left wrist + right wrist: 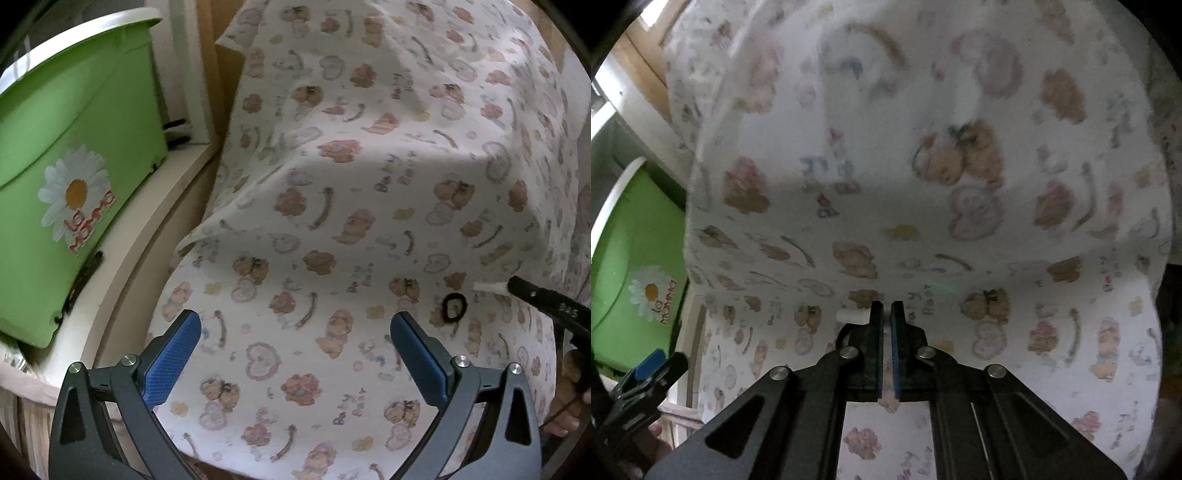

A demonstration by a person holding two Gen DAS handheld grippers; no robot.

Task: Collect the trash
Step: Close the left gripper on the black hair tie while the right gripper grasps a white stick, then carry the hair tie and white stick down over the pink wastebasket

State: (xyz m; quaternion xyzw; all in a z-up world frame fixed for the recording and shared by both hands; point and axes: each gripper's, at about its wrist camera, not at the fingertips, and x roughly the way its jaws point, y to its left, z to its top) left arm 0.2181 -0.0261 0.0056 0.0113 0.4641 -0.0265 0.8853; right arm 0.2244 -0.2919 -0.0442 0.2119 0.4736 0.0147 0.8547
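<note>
My right gripper (886, 308) is shut on a small white scrap (851, 316), which sticks out sideways past its left finger, just above the printed sheet (923, 221). In the left wrist view the same white scrap (487, 287) pokes out of the right gripper's tip (517, 287) at the right edge. A black hair tie (454, 307) lies on the sheet beside it. My left gripper (295, 325) is open over the sheet (351, 184) with nothing between its blue pads (173, 354). A green bin (74, 166) with a daisy print stands at the left.
The sheet with bear and flower prints drapes over a raised, humped surface. The green bin (635, 266) sits on a pale ledge (122, 266) next to wooden boards. A hand (569, 406) holds the right gripper at the right edge. The left gripper (657, 363) shows at lower left.
</note>
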